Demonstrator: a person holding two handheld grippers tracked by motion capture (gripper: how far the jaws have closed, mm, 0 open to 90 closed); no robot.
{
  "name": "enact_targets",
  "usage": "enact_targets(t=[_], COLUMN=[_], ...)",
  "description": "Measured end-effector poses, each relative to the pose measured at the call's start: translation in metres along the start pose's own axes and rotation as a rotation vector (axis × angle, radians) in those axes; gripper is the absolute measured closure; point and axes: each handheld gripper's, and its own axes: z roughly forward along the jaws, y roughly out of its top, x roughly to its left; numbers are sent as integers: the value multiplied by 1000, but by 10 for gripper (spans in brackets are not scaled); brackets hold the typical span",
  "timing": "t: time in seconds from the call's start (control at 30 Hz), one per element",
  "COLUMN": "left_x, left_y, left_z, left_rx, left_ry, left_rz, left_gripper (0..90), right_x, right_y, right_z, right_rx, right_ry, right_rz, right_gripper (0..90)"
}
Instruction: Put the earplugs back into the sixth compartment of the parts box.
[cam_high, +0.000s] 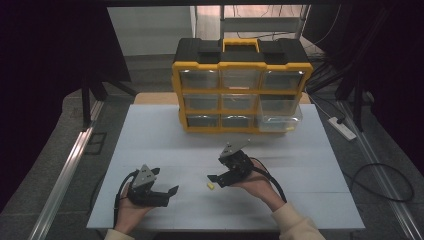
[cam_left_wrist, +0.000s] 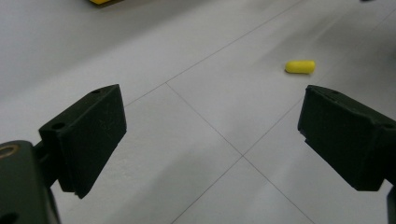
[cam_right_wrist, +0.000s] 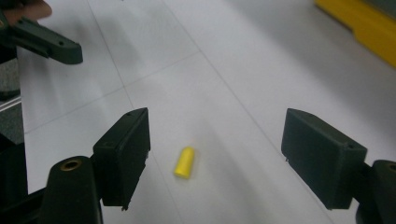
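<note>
White tabletop (cam_high: 165, 150) fills the working area, with dark curtains to either side and a yellow-and-black drawer cabinet (cam_high: 241, 87) standing at its far edge; one clear drawer at the cabinet's lower right sits pulled out. On the bare surface, between the two hands and well apart from the cabinet, lies a small yellow plug (cam_high: 210, 186), rounded at one end like a foam earplug.

The right gripper (cam_right_wrist: 215, 158) hovers just over it with its jaws spread wide, the plug lying on the table between them, nearer the left jaw and untouched. The left gripper (cam_left_wrist: 212, 135) rests off to the side, jaws also apart and holding nothing, with the plug ahead of its right jaw.

The plug looks very light and probably soft, so it should squash under pressure and may roll or skid on the smooth top. Closing gently across its middle, square to its long axis, seems the safest hold.
</note>
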Motion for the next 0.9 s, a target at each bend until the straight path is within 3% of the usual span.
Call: enact_targets(t=[0.6,0.9], left_x=[0,0], left_y=[-1,-1], left_z=[0,-1], left_rx=[2,3], left_ry=[0,0], left_rz=[2,4], left_gripper=[78,78], right_x=[17,19], right_y=[-12,-15], right_z=[39,45], right_rx=[160,185], right_ry=[-15,-26], right_rz=[-60,-69], right_gripper=[241,245])
